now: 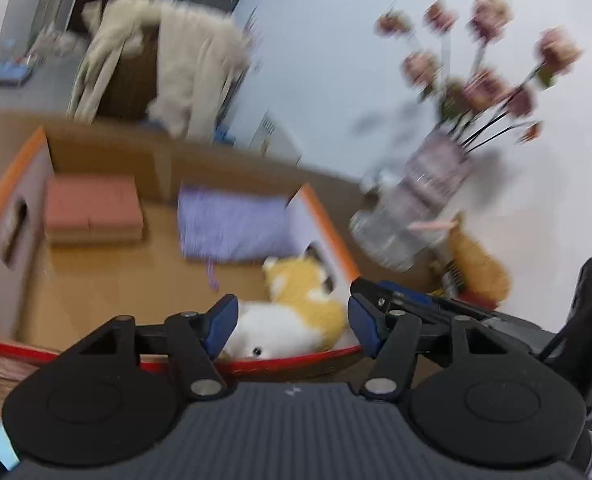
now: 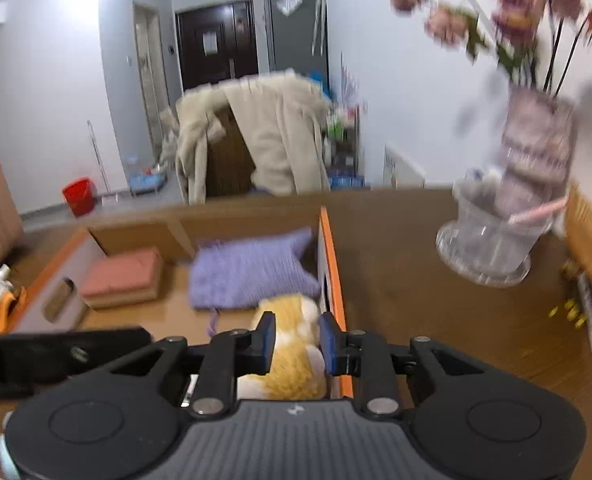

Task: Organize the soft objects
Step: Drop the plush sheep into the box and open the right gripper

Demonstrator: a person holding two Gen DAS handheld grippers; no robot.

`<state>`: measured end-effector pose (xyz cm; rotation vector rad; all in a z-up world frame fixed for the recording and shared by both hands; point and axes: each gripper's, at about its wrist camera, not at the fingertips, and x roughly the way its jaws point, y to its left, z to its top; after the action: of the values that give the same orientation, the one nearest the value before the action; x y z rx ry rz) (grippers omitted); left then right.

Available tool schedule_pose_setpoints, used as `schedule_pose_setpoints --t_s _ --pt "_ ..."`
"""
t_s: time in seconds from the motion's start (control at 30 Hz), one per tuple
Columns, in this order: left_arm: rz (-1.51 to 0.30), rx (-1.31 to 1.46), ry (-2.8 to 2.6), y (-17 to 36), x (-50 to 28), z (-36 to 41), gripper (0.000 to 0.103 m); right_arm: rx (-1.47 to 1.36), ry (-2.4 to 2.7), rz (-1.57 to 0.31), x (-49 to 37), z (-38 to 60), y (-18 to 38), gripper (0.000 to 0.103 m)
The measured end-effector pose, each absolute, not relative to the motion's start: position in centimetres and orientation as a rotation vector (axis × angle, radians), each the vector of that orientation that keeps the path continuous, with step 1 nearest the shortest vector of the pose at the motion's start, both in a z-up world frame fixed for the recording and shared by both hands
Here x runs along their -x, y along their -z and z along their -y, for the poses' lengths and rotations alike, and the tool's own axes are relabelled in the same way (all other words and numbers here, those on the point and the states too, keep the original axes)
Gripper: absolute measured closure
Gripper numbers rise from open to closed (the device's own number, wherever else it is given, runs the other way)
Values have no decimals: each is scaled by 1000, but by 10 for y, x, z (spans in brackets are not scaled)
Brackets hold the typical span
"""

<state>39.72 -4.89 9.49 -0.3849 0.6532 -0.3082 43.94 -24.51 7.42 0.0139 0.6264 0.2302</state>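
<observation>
An open cardboard box [image 1: 328,224] with orange edges holds a pink cushion [image 1: 92,208], a purple knitted cloth [image 1: 232,224] and a yellow and white plush toy [image 1: 296,312]. My left gripper [image 1: 292,324] is open above the plush toy, at the box's near edge. My right gripper [image 2: 296,344] has its jaws close around the plush toy [image 2: 292,356], by the orange right wall of the box [image 2: 332,272]. The pink cushion [image 2: 124,276] and the purple cloth [image 2: 252,276] lie further back.
A glass vase with pink flowers [image 2: 508,216] stands on the brown table [image 2: 416,288] right of the box. A yellow plush [image 1: 476,264] sits beside the vase. A chair draped with a beige coat [image 2: 264,136] stands behind the table. A red bucket [image 2: 78,196] is on the floor.
</observation>
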Motion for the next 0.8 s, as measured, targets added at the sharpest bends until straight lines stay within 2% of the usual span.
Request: schedule_pose_setpoints --t_s 0.2,0.33,0.43,0.53,0.7,0.8 --pt "-441 318 345 -165 -308 27 27 20 -297 -412 -346 243 -148 65" --pt "-349 232 350 -177 -231 17 16 52 -340 -323 -279 234 -165 49" --pt "-282 188 325 -168 -181 8 7 62 -370 -283 -230 227 -157 46" --pt "-245 147 289 -150 -140 -1 5 41 -401 -270 -191 220 -138 39" --pt "-214 137 307 -106 -92 -23 2 44 -399 -286 -139 206 -89 39" --pt "-268 173 300 -75 -83 -36 2 67 -423 -343 -119 198 -60 39"
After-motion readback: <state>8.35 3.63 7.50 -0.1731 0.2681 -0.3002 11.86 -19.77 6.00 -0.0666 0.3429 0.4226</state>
